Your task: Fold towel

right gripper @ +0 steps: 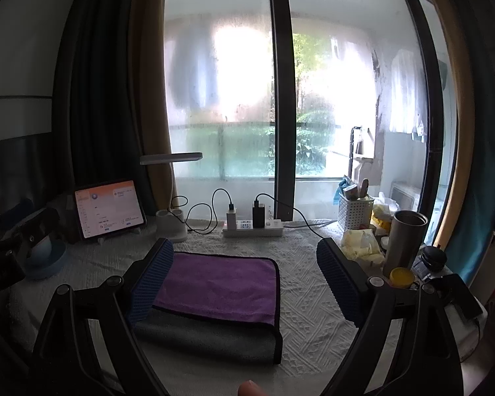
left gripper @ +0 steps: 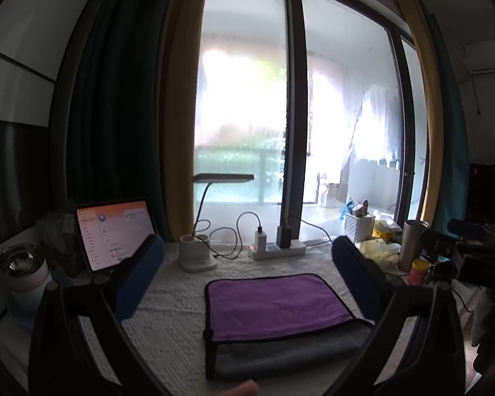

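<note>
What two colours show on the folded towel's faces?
Purple on the upper layer, grey below, with dark edging on the towel; clearest in the right wrist view.

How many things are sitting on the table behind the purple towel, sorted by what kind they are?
Counting what I can tell apart:
tablet: 1
desk lamp: 1
power strip: 1
chargers, white charger and black charger: 2
white basket: 1
metal tumbler: 1
Total: 7, plus the towel. The clutter at the right edge is too jumbled to count.
</note>
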